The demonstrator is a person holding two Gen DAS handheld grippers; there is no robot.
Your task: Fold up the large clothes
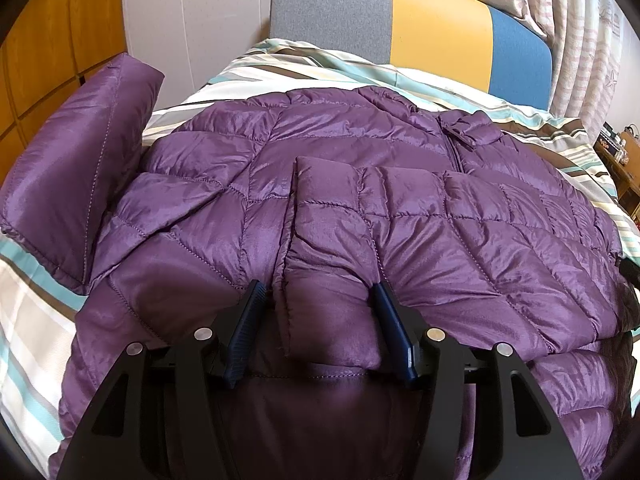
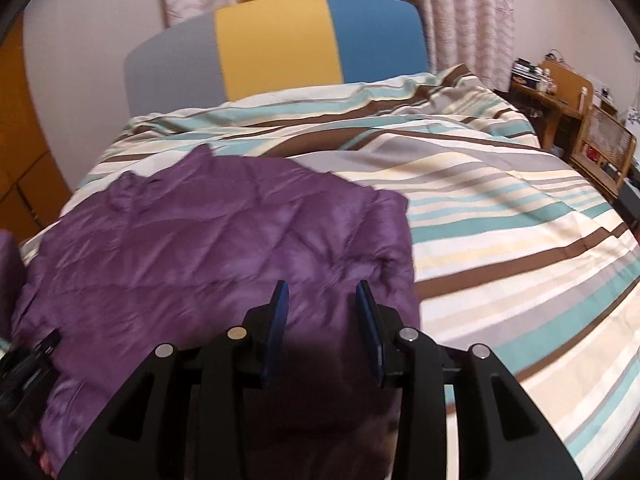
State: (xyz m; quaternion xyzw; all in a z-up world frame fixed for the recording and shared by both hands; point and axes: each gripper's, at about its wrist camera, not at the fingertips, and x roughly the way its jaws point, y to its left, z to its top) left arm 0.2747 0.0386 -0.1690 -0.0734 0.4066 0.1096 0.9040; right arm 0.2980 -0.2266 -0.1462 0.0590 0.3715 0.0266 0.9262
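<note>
A purple quilted puffer jacket [image 1: 360, 152] lies spread on a striped bed cover [image 1: 32, 312]. One sleeve is folded across its front, cuff toward me; the other sleeve [image 1: 76, 160] sticks out at the left. My left gripper [image 1: 320, 286] is open, its blue fingers either side of the folded sleeve's cuff [image 1: 332, 308]. In the right wrist view the jacket [image 2: 200, 248] fills the left half. My right gripper [image 2: 322, 286] is open just above the jacket's right edge, holding nothing.
The bed cover [image 2: 500, 220] stretches to the right. A grey, yellow and blue headboard [image 2: 280, 40] stands at the far end, curtains [image 2: 460, 12] behind it. Wooden furniture [image 2: 568, 96] is at the far right, a wooden wardrobe [image 1: 48, 32] at the left.
</note>
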